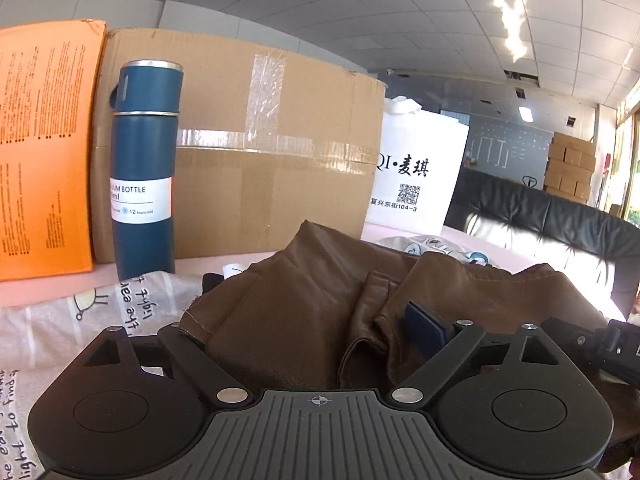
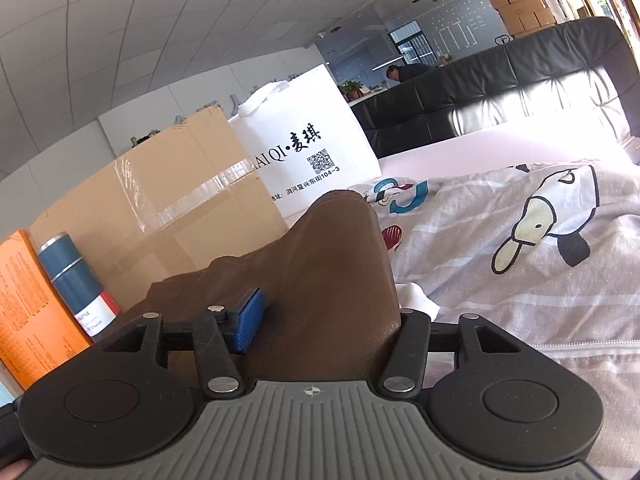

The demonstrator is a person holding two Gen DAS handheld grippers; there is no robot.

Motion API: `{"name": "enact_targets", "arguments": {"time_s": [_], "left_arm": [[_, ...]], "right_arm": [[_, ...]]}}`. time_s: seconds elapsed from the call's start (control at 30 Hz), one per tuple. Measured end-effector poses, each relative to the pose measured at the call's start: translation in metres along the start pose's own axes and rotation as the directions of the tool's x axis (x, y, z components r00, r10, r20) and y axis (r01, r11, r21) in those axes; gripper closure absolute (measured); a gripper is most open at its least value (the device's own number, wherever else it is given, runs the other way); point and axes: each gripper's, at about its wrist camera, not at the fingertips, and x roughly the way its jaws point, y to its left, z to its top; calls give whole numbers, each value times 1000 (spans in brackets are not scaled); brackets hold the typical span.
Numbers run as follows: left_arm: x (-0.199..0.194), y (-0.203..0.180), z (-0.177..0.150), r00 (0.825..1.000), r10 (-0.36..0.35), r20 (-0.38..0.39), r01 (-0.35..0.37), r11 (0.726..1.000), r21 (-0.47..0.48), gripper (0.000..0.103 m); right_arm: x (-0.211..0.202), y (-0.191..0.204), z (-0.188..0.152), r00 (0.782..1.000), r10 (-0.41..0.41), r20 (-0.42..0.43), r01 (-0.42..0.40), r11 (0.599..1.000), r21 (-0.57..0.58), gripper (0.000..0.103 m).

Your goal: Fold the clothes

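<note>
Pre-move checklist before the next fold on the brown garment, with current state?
1. Left gripper jaws released: ok, wide apart, brown leather garment lies loose between them.
2. Right gripper released: cannot tell, one blue pad stands off the leather, the other is hidden.
3. Garment flat: not ok, bunched and peaked.
4. Garment clear of the blue vacuum bottle: ok, apart.
5. Duck-print sheet underneath smooth: not ok, wrinkled.

Flask (image 1: 145, 168) label reads "BOTTLE" and "12 hours cold"; white bag (image 2: 304, 152) reads "QI·麦琪" and "104-3"; sheet (image 1: 136, 304) reads "light".
</note>
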Motion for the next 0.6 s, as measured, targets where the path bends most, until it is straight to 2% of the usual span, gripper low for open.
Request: {"name": "enact_targets", "arguments": {"time_s": [0.03, 0.1, 0.17, 0.3, 0.47, 0.53, 0.6], "left_arm": [[0, 2, 2, 1000, -6, -2, 6, 1000, -12, 8], [-6, 5, 5, 1000, -6, -1, 6, 999, -35, 5], [-15, 11, 9, 1000, 5, 1, -5, 999, -38, 3], [-48, 24, 18, 997, 69, 28, -70, 997, 38, 3], [-105, 48, 26, 986, 148, 74, -154, 985, 83, 3], [-130, 58, 27, 982, 166, 96, -174, 981, 87, 2], [-153, 68, 27, 978, 178, 113, -188, 978, 89, 1]], "right_arm": [[1, 1, -2, 1000, -14, 6, 14, 1000, -4, 44], [4, -7, 1, 1000, -23, 15, 23, 1000, 16, 29], [2, -19, 3, 1000, -8, 20, 7, 999, 53, 22], [-9, -34, 5, 998, 53, 29, -56, 992, 112, 18], [-46, -8, -3, 981, 57, 185, -54, 998, -21, 16], [-70, 7, -6, 971, 41, 235, -34, 999, -36, 13], [-94, 19, -11, 966, 81, 247, -79, 997, -19, 6]]}}
